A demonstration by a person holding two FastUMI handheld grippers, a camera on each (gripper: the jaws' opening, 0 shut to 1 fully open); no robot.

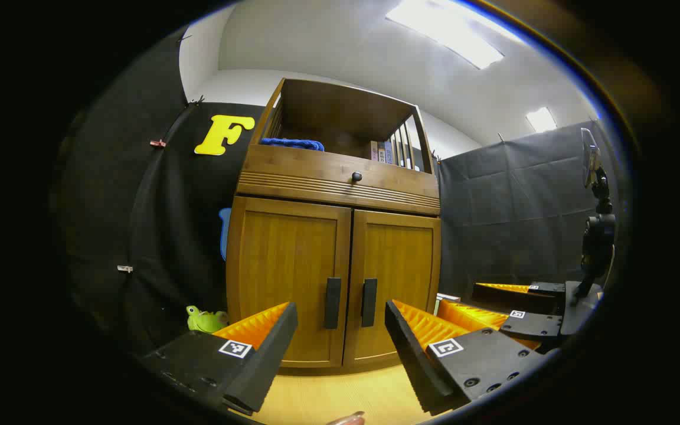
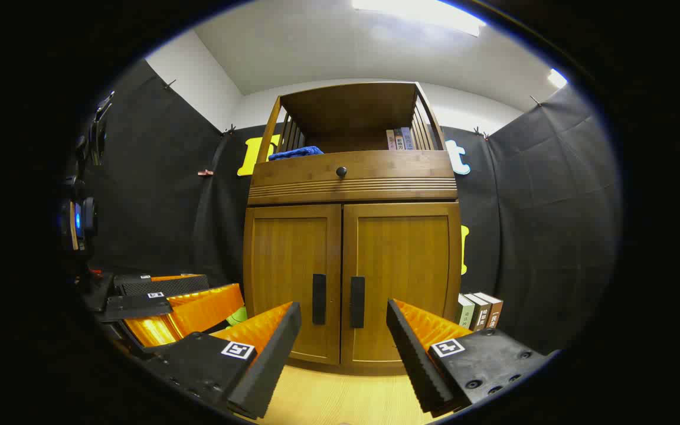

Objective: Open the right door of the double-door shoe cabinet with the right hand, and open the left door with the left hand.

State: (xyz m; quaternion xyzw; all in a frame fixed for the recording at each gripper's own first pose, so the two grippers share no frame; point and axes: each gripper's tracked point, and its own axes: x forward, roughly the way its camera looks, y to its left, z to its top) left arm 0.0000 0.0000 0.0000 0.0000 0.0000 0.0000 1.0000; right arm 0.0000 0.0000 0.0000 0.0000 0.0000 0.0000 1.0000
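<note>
Cabinet: a brown wooden double-door shoe cabinet [image 2: 352,248] stands on the pale wood-grain floor [image 2: 340,395] against the black cloth wall, facing both cameras.
Left door: the left panelled wooden door [image 1: 290,277] sits closed, its inner edge meeting the other door along the centre seam; a dark vertical bar handle [image 1: 332,303] lies just beside that seam.
Right door: the right panelled wooden door [image 2: 402,277] is also closed, flush with the frame; its dark vertical bar handle [image 2: 357,301] stands just beside the seam, near the left one.
Upper part: a ribbed drawer front with a small round dark knob [image 2: 341,172] runs above the doors; the open shelf above holds a blue folded cloth [image 2: 296,153] at left and upright books [image 2: 399,139] at right.
Left gripper [image 1: 340,319]: fingers spread wide apart, holding nothing, framing both handles in the left gripper view, well short of the doors.
Right gripper [image 2: 343,316]: fingers likewise apart and empty, apart from the cabinet, both handles visible between them.
Open room: bare floor lies between each gripper and the cabinet's bottom edge.
Left flank: a small green toy [image 1: 205,319] sits on the floor near the cabinet's left corner.
Right flank: three upright boxed books [image 2: 479,311] stand on the floor just beside the cabinet's right side.
</note>
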